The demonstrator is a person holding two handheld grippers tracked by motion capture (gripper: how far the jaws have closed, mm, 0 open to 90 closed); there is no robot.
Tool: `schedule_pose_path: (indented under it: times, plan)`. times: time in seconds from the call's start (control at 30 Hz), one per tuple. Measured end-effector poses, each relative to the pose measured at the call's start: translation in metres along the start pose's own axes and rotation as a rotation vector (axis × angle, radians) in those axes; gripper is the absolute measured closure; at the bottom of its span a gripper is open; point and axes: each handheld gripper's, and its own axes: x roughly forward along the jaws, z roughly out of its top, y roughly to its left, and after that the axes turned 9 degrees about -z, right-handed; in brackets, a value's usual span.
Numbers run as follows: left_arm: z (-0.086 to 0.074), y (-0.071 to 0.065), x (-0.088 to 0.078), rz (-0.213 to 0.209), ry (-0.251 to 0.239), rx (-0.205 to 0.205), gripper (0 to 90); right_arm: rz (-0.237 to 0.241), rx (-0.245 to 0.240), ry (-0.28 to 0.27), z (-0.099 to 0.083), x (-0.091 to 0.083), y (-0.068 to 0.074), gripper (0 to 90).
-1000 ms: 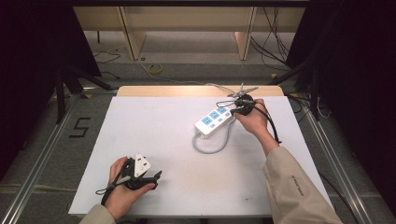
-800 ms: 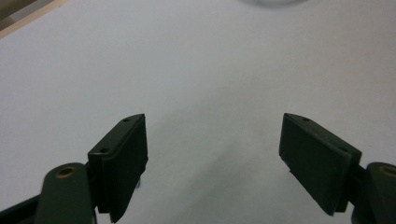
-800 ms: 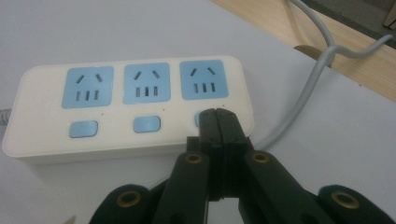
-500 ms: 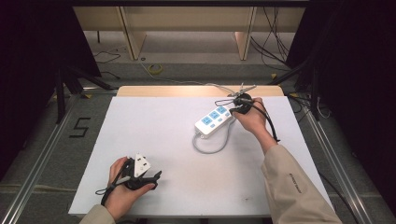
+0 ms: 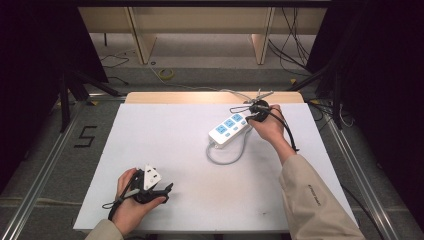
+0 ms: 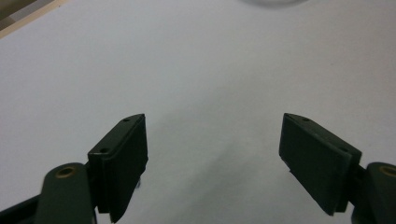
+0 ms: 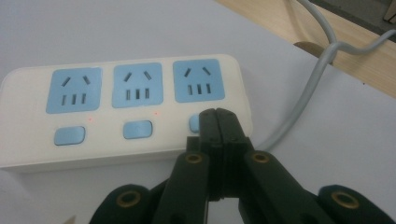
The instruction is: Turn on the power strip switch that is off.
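A white power strip (image 5: 229,129) with three blue sockets lies at the table's back right, its grey cable (image 5: 225,157) looping toward the front. My right gripper (image 5: 254,116) is shut at the strip's right end. In the right gripper view its closed tips (image 7: 217,115) rest on the third blue switch (image 7: 193,122) of the power strip (image 7: 121,107); small red lights glow beside the other two switches. My left gripper (image 5: 165,191) sits near the front left edge of the table, open. In the left gripper view its fingers (image 6: 123,158) stand wide apart over bare white tabletop.
The white table surface (image 5: 170,145) ends in a wooden strip (image 5: 190,97) at the back. A grey cable (image 7: 308,79) runs off the strip's end over that edge. Shelving and loose wires stand on the floor beyond; a "5" mark (image 5: 85,136) lies left.
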Motion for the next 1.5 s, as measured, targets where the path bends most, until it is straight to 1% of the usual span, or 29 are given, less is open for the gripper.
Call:
schedule_pose_path:
  times: [0.57, 0.83, 0.93, 1.0, 1.23, 1.4, 1.5]
  plan:
    - [0.000, 0.000, 0.000, -0.001, -0.001, 0.002, 23.6, -0.007, -0.005, 0.000, 0.008, 0.005, 0.001, 90.0]
    - [0.000, 0.000, 0.000, 0.001, -0.001, 0.000, 23.5, -0.006, -0.004, 0.011, 0.007, 0.008, 0.003, 90.0]
    - [0.000, 0.000, 0.000, 0.001, -0.001, 0.000, 23.5, -0.006, -0.009, 0.006, 0.008, 0.010, 0.003, 90.0]
    - [0.000, 0.000, 0.000, 0.000, -0.002, 0.000, 23.5, -0.002, -0.003, 0.013, 0.008, 0.010, 0.003, 90.0]
    - [0.000, 0.000, 0.000, 0.000, -0.003, 0.001, 23.5, -0.002, -0.003, 0.015, 0.008, 0.014, 0.005, 90.0]
    - [0.000, -0.001, 0.000, -0.001, -0.005, -0.001, 23.5, -0.003, -0.010, 0.018, 0.009, 0.015, 0.006, 90.0]
    - [0.000, 0.000, -0.001, 0.000, -0.003, 0.001, 23.5, -0.004, -0.002, 0.018, 0.009, 0.016, 0.006, 90.0]
